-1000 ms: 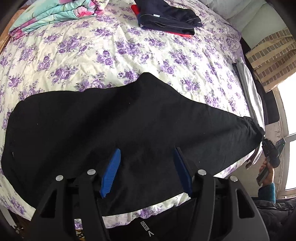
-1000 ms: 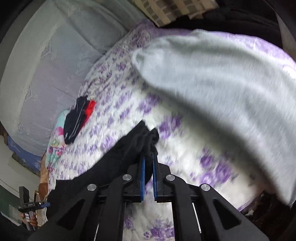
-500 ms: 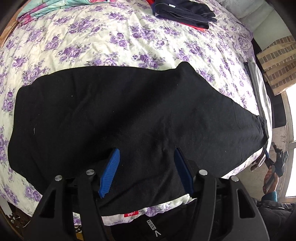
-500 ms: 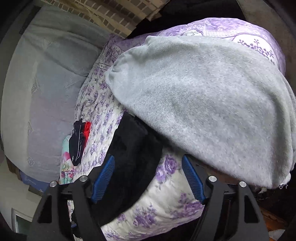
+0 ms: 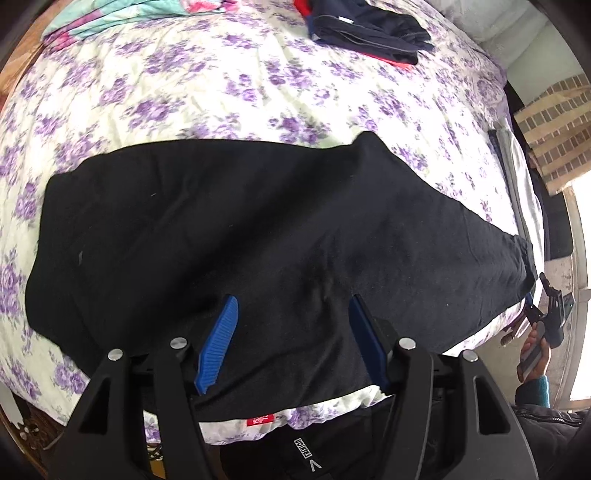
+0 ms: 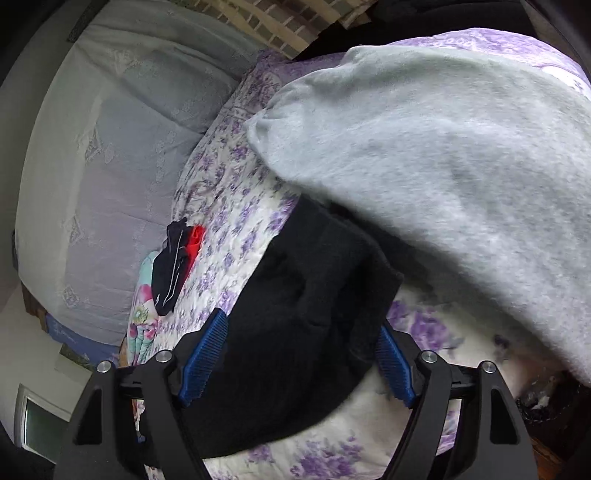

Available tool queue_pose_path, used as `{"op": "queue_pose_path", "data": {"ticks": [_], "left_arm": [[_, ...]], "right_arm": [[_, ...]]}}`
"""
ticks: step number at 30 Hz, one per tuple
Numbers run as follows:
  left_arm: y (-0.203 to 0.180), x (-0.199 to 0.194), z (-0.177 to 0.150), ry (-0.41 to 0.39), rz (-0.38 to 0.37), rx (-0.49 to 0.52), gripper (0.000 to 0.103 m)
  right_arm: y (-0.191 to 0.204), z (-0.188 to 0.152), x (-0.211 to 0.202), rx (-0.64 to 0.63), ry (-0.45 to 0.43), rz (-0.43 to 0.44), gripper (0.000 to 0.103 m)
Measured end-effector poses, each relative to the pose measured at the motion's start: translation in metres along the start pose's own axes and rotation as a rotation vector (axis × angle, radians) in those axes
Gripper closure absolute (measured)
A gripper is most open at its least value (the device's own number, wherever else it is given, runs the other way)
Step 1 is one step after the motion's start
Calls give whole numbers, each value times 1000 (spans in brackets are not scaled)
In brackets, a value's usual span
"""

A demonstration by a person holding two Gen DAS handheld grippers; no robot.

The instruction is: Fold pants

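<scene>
Black pants (image 5: 240, 240) lie spread flat across the purple-flowered bedspread (image 5: 221, 92), waist end at left, leg end at the right edge of the bed. My left gripper (image 5: 291, 301) hovers open over the cloth near the bed's front edge, its blue pads apart and clear of the fabric. In the right wrist view the leg end (image 6: 306, 295) lies on the bed between the jaws of my right gripper (image 6: 301, 321). Those jaws are opening and the pads do not press the cloth. The right gripper (image 5: 532, 306) also shows, small, in the left wrist view.
A folded navy garment (image 5: 369, 26) over a red one sits at the bed's far side, beside a pink and teal blanket (image 5: 129, 14). A grey garment (image 6: 443, 166) drapes over the bed's end, overlapping the leg end. A hand (image 5: 535, 354) is at the right.
The right gripper, shut on the bunched leg end a second ago, has let go and opened wide. The leg end now rests flat on the bed. The left gripper stayed open.
</scene>
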State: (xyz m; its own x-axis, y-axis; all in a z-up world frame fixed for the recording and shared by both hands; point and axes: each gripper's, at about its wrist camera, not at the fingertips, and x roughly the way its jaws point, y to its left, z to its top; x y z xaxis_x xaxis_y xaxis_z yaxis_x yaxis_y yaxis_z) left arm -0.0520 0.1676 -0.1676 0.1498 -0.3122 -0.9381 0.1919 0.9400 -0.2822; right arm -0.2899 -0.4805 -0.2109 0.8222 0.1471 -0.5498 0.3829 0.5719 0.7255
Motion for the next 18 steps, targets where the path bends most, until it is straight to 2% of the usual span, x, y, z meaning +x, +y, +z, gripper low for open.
{"op": "queue_pose_path", "data": {"ticks": [2,4,7,9,11,12,13,15,17,18], "left_arm": [[10,-3,-5,-12,4,-37,42],[21,-6,-11,-25,12,-76,42],[35,-11,-18,-42,13,-118,42],[45,-17,-22,-62,26,-137,42],[56,-24,-22,-86,37,-156,42],[62,-28,-19,-98,47,-162,42],[67,-31,-16,-111,57,-166,42],[82,-38,-6,-142,84,-183,42],[94,-43,1,-151,92,-214,42],[100,-45,4,-159,89,-223,42]], "right_arm": [[11,0,4,-85,-6,-71,28],[4,3,14,-93,50,-173,79],[-9,8,11,-54,80,-161,87],[4,14,1,-78,64,-135,90],[14,23,-13,-79,8,-45,90],[11,26,-14,-67,6,-48,91],[4,25,-10,-60,29,-94,90],[-10,14,7,-94,130,-251,89],[-13,12,1,-49,115,-248,78],[-8,15,-6,-30,104,-264,60]]}}
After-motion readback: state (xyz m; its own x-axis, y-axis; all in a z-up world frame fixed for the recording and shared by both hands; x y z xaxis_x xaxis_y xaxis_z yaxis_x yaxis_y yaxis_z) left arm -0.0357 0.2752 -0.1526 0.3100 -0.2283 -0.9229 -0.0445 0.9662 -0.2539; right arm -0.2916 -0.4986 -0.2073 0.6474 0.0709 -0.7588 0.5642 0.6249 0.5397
